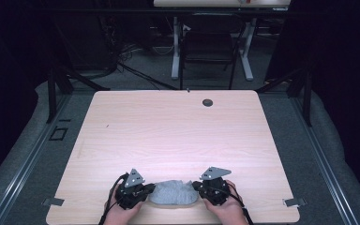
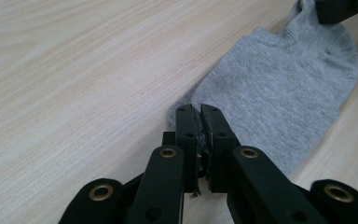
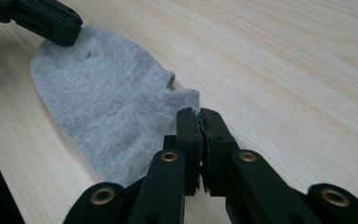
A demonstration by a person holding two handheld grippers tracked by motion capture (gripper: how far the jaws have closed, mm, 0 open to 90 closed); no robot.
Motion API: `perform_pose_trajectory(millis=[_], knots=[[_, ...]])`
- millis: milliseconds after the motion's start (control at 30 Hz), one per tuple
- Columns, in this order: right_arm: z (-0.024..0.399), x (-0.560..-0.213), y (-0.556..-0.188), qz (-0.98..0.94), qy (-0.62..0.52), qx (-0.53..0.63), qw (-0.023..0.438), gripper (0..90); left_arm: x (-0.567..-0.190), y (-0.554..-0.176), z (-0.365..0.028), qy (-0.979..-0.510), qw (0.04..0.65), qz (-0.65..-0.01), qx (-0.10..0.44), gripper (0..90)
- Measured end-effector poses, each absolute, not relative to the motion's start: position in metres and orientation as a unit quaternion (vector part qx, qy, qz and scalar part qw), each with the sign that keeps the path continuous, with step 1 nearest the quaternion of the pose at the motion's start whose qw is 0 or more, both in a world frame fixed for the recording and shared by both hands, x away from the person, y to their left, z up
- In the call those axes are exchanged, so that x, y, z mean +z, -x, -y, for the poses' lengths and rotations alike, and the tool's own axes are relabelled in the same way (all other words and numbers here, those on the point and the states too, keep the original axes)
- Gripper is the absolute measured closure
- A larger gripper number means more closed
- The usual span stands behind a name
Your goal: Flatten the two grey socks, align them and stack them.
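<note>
A grey sock [image 1: 173, 193] lies flat near the front edge of the pale wooden table [image 1: 168, 126], between my two hands. My left gripper [image 1: 151, 190] is at the sock's left end and my right gripper [image 1: 196, 186] at its right end. In the left gripper view the jaws [image 2: 198, 114] are pressed together with the edge of the sock [image 2: 279, 88] pinched between them; the other gripper's jaw [image 2: 335, 9] holds the far end. The right gripper view has the jaws [image 3: 199, 114] shut on the near edge of the sock [image 3: 102, 98].
A small dark round hole [image 1: 207, 102] sits in the tabletop near its far edge. Beyond the table stand a dark chair [image 1: 209, 47] and white desk legs [image 1: 175, 47]. Black frame posts [image 1: 51, 89] rise at the table's far corners.
</note>
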State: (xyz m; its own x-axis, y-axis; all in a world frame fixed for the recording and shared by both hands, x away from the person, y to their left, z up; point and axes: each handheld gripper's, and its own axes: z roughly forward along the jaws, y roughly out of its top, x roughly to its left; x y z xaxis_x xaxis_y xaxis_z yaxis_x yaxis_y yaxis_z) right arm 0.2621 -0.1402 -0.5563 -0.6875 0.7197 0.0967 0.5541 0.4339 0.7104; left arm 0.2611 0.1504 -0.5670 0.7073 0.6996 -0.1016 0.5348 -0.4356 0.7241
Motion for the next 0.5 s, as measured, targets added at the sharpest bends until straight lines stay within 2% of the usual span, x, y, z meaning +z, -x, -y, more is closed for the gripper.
perform_pose_trajectory(millis=[167, 267, 500], knots=[[0.141, -0.556, -0.263, -0.84, -0.378, 0.373, 0.11, 85.3, -0.566, -0.262, -0.151, -0.839, 0.387, -0.368, 0.107, 84.7], [0.142, -0.553, -0.261, -0.836, -0.381, 0.379, 0.116, 80.9, -0.562, -0.261, -0.153, -0.835, 0.396, -0.367, 0.109, 80.5], [0.138, -0.546, -0.254, -0.831, -0.362, 0.404, 0.126, 76.3, -0.551, -0.256, -0.154, -0.826, 0.419, -0.362, 0.107, 77.6]])
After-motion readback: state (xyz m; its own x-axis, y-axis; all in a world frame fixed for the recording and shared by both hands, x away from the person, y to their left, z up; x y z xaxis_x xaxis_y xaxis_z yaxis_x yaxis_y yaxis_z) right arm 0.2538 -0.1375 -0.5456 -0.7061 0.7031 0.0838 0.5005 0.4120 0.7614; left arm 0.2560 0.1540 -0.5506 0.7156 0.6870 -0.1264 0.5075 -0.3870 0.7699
